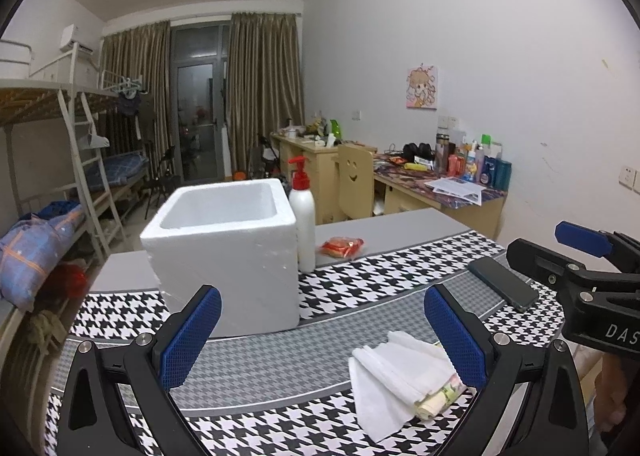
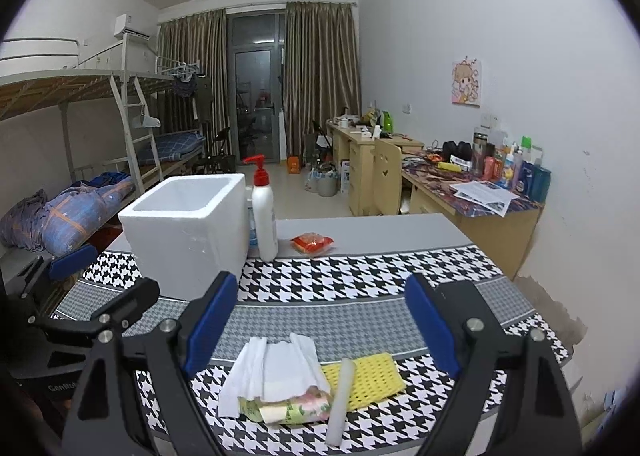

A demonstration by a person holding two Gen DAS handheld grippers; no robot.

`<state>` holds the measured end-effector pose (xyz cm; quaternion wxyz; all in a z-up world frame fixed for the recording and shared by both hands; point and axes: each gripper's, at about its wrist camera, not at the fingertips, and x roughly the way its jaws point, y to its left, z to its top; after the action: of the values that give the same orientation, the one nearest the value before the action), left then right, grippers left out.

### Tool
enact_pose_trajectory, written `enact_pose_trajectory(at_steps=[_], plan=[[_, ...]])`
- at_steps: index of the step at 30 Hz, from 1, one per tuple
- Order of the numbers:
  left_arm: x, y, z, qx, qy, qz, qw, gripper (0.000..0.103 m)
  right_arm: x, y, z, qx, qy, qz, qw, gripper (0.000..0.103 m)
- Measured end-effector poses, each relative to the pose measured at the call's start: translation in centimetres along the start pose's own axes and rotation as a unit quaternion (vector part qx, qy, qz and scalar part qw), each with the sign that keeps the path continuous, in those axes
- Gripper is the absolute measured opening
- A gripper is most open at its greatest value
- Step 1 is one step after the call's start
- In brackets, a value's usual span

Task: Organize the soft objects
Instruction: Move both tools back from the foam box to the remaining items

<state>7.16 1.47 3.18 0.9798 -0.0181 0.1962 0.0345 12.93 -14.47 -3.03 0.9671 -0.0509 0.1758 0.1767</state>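
Observation:
A pile of soft things lies on the houndstooth cloth: white tissues [image 2: 276, 370] over a floral tissue pack [image 2: 294, 408], a yellow sponge cloth [image 2: 370, 376] and a white foam stick [image 2: 340, 402]. The tissues also show in the left wrist view [image 1: 394, 370]. An empty white foam box [image 1: 228, 240] stands behind them, also in the right wrist view [image 2: 188, 223]. My left gripper [image 1: 322, 336] is open, above the cloth left of the pile. My right gripper [image 2: 322, 322] is open, just above and behind the pile. Both are empty.
A white pump bottle with a red top [image 1: 303, 215] stands right of the box. A red snack packet [image 1: 341, 247] lies behind on the grey table [image 1: 400, 228]. A dark phone [image 1: 502, 283] lies on the cloth's right side. Bunk beds stand left, desks right.

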Motion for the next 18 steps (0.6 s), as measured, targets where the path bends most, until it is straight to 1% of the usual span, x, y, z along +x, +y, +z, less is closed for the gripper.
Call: enact_pose_trajectory(at_steps=[8,18], plan=[[0.9,-1.0,-1.4,0.001,0.014,-0.018,0.9997,0.102,0.6,-1.5,-1.3,0.014,0.017,-0.014,1.0,0.089],[2.3,-2.0,-3.0,0.006,0.038,-0.025,0.9989,0.102,0.9,-2.9,-3.5,0.027,0.03,-0.023,0.999,0.089]])
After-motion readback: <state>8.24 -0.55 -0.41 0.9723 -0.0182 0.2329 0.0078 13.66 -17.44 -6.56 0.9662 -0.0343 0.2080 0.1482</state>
